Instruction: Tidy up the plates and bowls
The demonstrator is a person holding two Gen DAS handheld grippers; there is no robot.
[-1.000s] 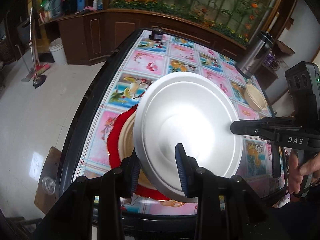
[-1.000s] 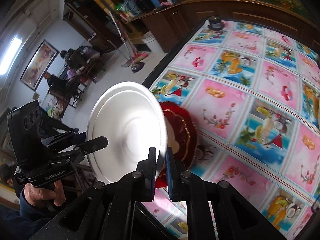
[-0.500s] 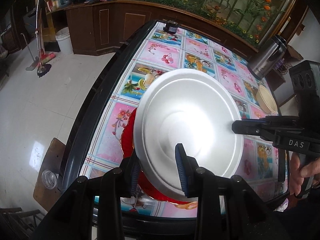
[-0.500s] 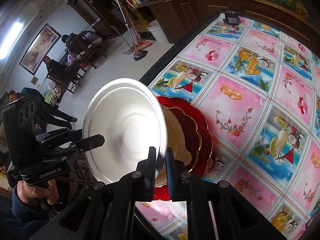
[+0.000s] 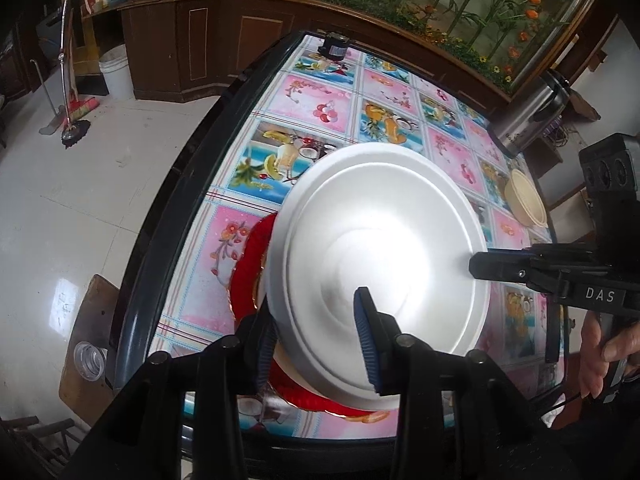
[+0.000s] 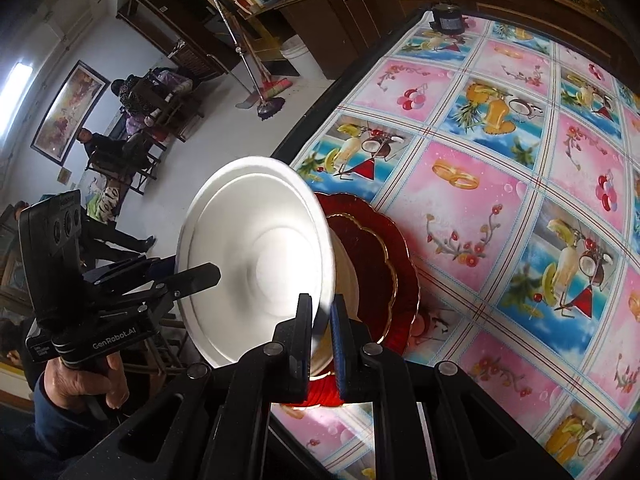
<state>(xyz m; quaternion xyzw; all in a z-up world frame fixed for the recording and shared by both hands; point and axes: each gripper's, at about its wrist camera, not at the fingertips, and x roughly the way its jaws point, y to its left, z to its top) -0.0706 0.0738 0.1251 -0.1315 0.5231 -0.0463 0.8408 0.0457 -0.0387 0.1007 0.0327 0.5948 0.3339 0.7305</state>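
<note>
A white foam plate (image 5: 380,256) is held tilted above a stack: a red scalloped plate (image 6: 384,264) with a gold rim and a cream bowl (image 6: 344,276) on it. My right gripper (image 6: 321,320) is shut on the white plate's rim (image 6: 256,264); it shows in the left wrist view (image 5: 496,270). My left gripper (image 5: 312,336) is open, its fingers astride the white plate's near rim, one pad (image 5: 366,336) over the plate's face, the other (image 5: 264,344) under it. The red plate (image 5: 246,264) peeks out left of the white one.
The table (image 6: 500,184) has a pink and blue fruit-print cloth and a dark rim. A cream bowl (image 5: 524,200) and a steel thermos (image 5: 528,116) stand at the far right. A small black object (image 5: 334,46) sits at the far edge. A wooden stool (image 5: 86,344) is below left.
Both grippers and the white plate have shifted a little over the red stack, and the plate has tilted flatter. The grips have not changed.
</note>
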